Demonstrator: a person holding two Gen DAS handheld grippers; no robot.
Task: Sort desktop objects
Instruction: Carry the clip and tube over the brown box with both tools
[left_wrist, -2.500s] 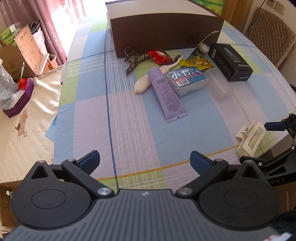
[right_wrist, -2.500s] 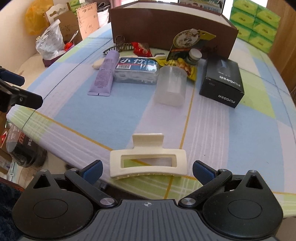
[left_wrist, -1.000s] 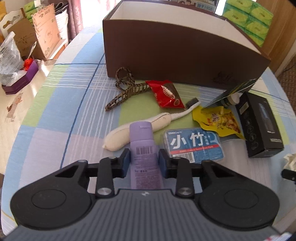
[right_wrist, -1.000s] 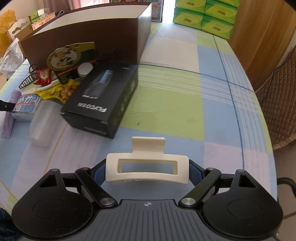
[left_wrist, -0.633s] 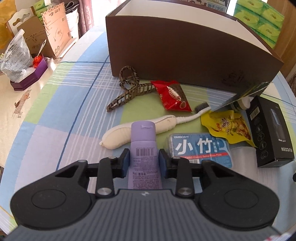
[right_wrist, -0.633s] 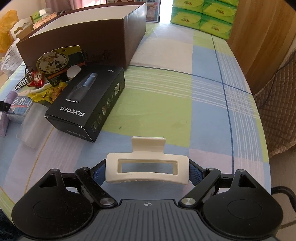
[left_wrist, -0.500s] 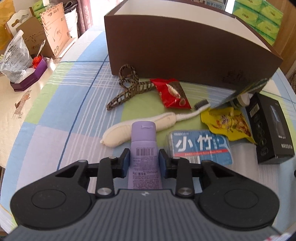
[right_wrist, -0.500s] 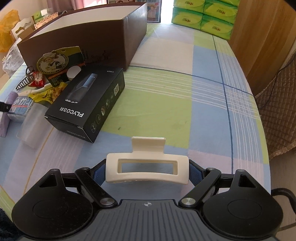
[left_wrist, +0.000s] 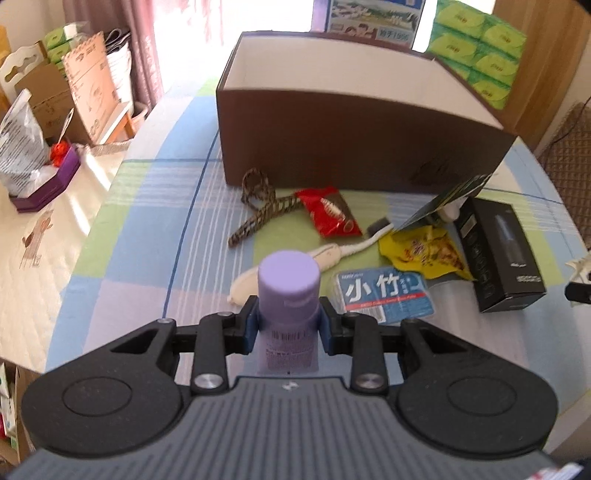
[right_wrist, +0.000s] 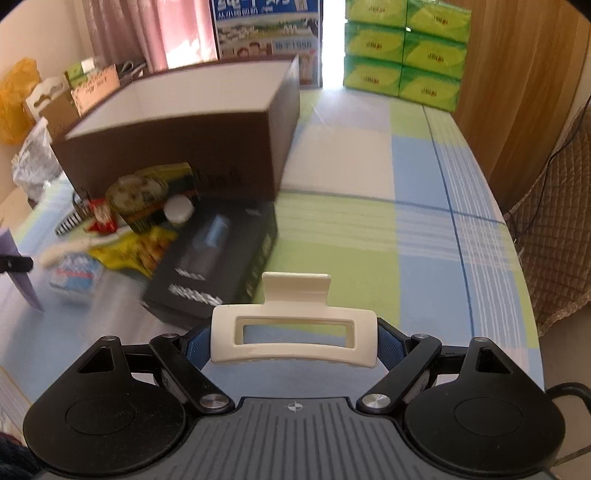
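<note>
My left gripper (left_wrist: 289, 325) is shut on a purple tube (left_wrist: 289, 295), lifted off the table with its cap towards the camera. My right gripper (right_wrist: 293, 339) is shut on a cream hair claw clip (right_wrist: 294, 338), held crosswise above the checked cloth. A big brown box (left_wrist: 354, 147) with a white inside stands open at the back of the table, also seen in the right wrist view as the brown box (right_wrist: 177, 147). The purple tube (right_wrist: 14, 262) shows at the left edge of the right wrist view.
In front of the box lie a striped hair clip (left_wrist: 258, 210), a red snack pack (left_wrist: 330, 216), a white toothbrush (left_wrist: 325, 258), a yellow snack bag (left_wrist: 424, 254), a blue floss box (left_wrist: 384, 295) and a black carton (left_wrist: 498, 251). Green tissue packs (right_wrist: 402, 51) are stacked behind.
Both grippers have risen with their loads. The purple tube has left the table and tipped cap-first towards the camera. The brown box's inside now shows in both views.
</note>
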